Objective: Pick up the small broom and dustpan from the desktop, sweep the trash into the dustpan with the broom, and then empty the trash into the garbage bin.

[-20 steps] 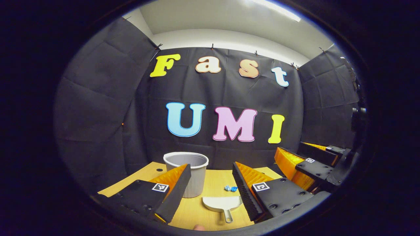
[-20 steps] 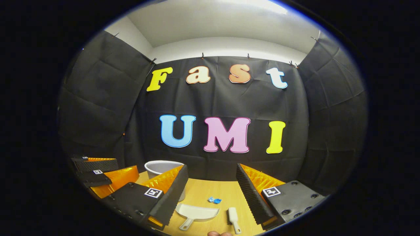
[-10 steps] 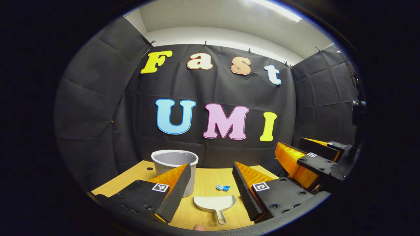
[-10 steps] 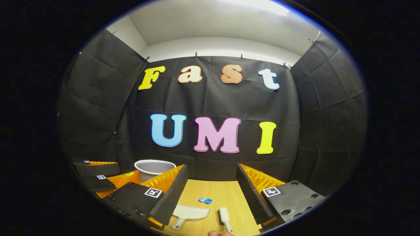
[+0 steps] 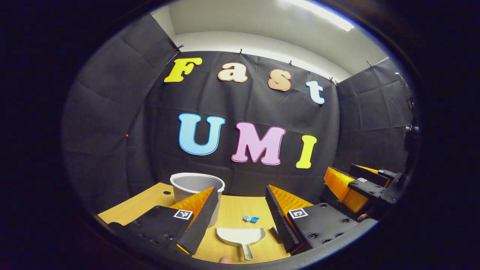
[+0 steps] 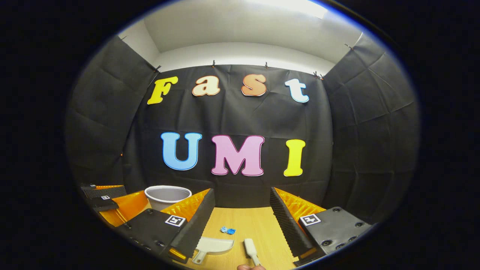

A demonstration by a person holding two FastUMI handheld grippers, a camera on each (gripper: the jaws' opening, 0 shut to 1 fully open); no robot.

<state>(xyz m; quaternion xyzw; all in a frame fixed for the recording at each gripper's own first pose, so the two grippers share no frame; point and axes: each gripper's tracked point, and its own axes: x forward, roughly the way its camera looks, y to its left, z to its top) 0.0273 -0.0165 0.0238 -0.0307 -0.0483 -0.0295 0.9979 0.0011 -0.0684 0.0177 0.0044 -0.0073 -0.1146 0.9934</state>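
A: The left hand-held gripper [image 5: 240, 213] hangs above the near edge of the wooden table [image 5: 236, 208], fingers spread wide and holding nothing. Framed between them lies the white dustpan [image 5: 240, 237], flat on the table, handle pointing toward the camera.

B: And the right hand-held gripper [image 6: 242, 219]?

A: Equally wide apart, equally empty. In the right gripper view the small broom [image 6: 250, 250] lies on the table between its fingers, just beside the dustpan [image 6: 213, 246], the two not touching.

B: Where is the trash?

A: A crumpled blue scrap [image 5: 251, 219] sits on the table just beyond the dustpan's mouth; the right gripper view catches the same scrap [image 6: 227, 230] beyond both tools.

B: The garbage bin?

A: Upright at the table's far left, a pale grey garbage bin [image 5: 195, 185], partly hidden behind the left gripper's left finger. A fingertip [image 6: 245, 267] edges in at the bottom of the right gripper view.
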